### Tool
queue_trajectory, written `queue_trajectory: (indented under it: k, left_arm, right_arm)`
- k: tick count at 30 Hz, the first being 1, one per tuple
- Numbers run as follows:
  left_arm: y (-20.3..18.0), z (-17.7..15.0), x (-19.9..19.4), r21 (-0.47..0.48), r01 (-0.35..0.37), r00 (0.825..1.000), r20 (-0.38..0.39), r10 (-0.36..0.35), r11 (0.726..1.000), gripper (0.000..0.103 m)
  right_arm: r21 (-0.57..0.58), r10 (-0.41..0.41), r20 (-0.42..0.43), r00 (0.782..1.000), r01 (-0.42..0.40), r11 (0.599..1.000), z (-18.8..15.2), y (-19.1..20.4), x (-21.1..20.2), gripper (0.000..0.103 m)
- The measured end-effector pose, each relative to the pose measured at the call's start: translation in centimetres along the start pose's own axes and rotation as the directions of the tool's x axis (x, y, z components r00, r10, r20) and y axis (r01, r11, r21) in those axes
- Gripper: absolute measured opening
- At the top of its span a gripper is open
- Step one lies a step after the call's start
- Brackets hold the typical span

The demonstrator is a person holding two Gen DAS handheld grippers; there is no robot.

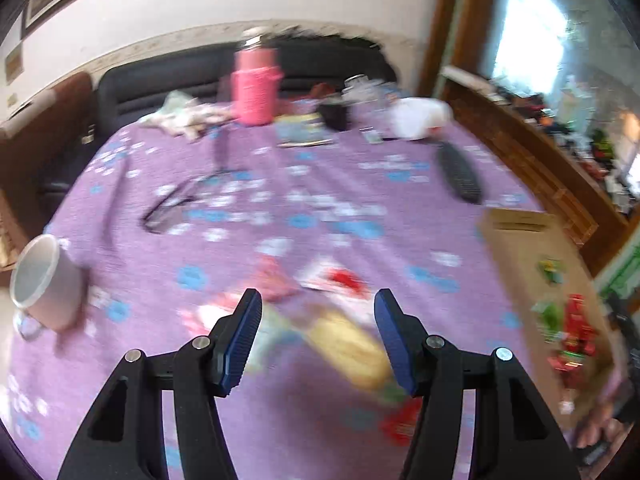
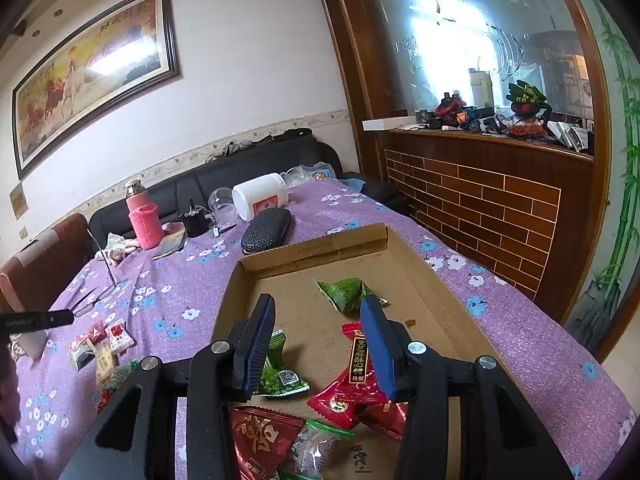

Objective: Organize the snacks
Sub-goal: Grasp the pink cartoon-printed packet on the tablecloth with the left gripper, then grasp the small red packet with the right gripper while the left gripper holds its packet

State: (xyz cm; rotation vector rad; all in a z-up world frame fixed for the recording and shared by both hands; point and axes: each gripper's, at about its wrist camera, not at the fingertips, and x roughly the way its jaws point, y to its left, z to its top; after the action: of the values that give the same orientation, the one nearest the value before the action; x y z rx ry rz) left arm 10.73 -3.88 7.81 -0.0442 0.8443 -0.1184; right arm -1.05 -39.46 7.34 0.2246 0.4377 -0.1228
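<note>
In the left wrist view, blurred by motion, my left gripper [image 1: 318, 314] is open above a loose pile of snack packets [image 1: 340, 312] on the purple flowered tablecloth [image 1: 280, 184]. A yellow packet [image 1: 350, 346] lies below the gap and nothing is pinched. My right gripper [image 2: 318, 332] hangs open and empty over the shallow cardboard box [image 2: 352, 240]. Green packets [image 2: 346, 290] and red packets [image 2: 356, 368] lie on the box floor. The same loose pile [image 2: 100, 350] shows left of the box, with a dark finger [image 2: 44, 320], apparently of the left gripper, above it.
A white mug [image 1: 44, 280] stands at the table's left edge. Glasses [image 1: 172, 204], a pink flask [image 2: 142, 216], a black case [image 2: 266, 230] and a white jar [image 2: 260, 196] lie further back. A sofa runs behind the table and a brick-faced counter [image 2: 480, 192] stands to its right.
</note>
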Motion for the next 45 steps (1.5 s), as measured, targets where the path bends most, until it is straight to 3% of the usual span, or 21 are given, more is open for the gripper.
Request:
queue_trajectory:
  k: [5, 9, 12, 15, 16, 17, 25, 29, 31, 33, 35, 38, 39, 41, 45]
  left_arm:
    - [3.7, 0.8, 3.7, -0.051, 0.063, 0.992, -0.108, -0.068, 0.997, 0.053]
    - [3.7, 0.5, 6.1, -0.002, 0.01, 0.99, -0.141, -0.01, 1.0, 0.043]
    - [3.7, 0.5, 7.4, 0.009, 0.006, 0.987, -0.161, -0.005, 1.0, 0.042]
    - [3.7, 0.3, 7.4, 0.01, 0.001, 0.988, -0.152, 0.0, 1.0, 0.04]
    - [3.7, 0.3, 7.3, 0.009, -0.004, 0.989, -0.151, 0.006, 1.0, 0.031]
    - [3.8, 0.1, 7.2, 0.007, -0.018, 0.988, -0.15, 0.019, 1.0, 0.029]
    - [5.4, -3.7, 3.7, -0.057, -0.061, 0.986, -0.155, 0.052, 0.997, 0.028]
    - [5.5, -4.3, 3.4, -0.048, -0.063, 0.99, -0.127, 0.057, 0.997, 0.031]
    - [5.2, -4.4, 3.5, -0.032, -0.072, 0.992, -0.111, 0.068, 0.997, 0.033]
    - [4.8, -4.5, 3.6, -0.005, -0.092, 0.992, -0.089, 0.091, 0.996, 0.034]
    - [4.5, -4.7, 3.5, 0.022, -0.1, 0.991, -0.083, 0.101, 0.995, 0.029]
    - [5.3, -4.7, 3.2, 0.005, -0.079, 0.994, -0.081, 0.08, 0.997, 0.028]
    - [5.8, -4.6, 3.1, -0.011, -0.072, 0.994, -0.079, 0.071, 0.997, 0.028]
    - [6.6, -4.4, 2.7, -0.041, -0.055, 0.996, -0.072, 0.052, 0.998, 0.028]
    - [7.4, -3.8, 1.3, -0.084, -0.016, 0.999, -0.03, 0.014, 0.996, 0.028]
  right_arm:
    - [0.001, -0.011, -0.015, 1.0, 0.011, 1.0, -0.1, 0.0, 0.3, 0.048]
    - [-0.002, -0.02, -0.019, 1.0, 0.02, 1.0, -0.2, 0.0, 0.4, 0.048]
    - [-0.007, -0.022, -0.019, 1.0, 0.022, 1.0, -0.3, 0.1, 0.4, 0.048]
    - [-0.014, -0.02, -0.017, 1.0, 0.019, 1.0, -0.3, 0.2, 0.4, 0.048]
    - [-0.015, -0.017, -0.016, 1.0, 0.017, 1.0, -0.3, 0.3, 0.4, 0.048]
    - [-0.014, -0.014, -0.015, 1.0, 0.014, 1.0, -0.3, 0.3, 0.4, 0.048]
    - [-0.011, 0.055, 0.005, 0.998, -0.055, 0.998, -0.1, 0.7, -0.2, 0.048]
    - [0.031, 0.138, -0.041, 0.99, -0.137, 0.99, 0.5, 2.0, -0.9, 0.048]
    - [0.021, 0.219, -0.12, 0.968, -0.218, 0.976, 0.6, 4.4, -1.0, 0.048]
    - [0.033, 0.32, -0.217, 0.922, -0.321, 0.946, -0.1, 7.1, -0.6, 0.048]
    - [0.062, 0.384, -0.328, 0.863, -0.386, 0.921, -1.4, 9.8, 0.3, 0.048]
    - [0.141, 0.445, -0.49, 0.75, -0.435, 0.889, -4.2, 13.7, 2.7, 0.048]
    - [0.153, 0.448, -0.52, 0.728, -0.436, 0.887, -4.7, 14.5, 3.2, 0.048]
    - [0.166, 0.444, -0.558, 0.701, -0.43, 0.887, -5.7, 16.1, 4.1, 0.048]
    - [0.144, 0.39, -0.583, 0.713, -0.382, 0.913, -6.0, 18.0, 5.8, 0.048]
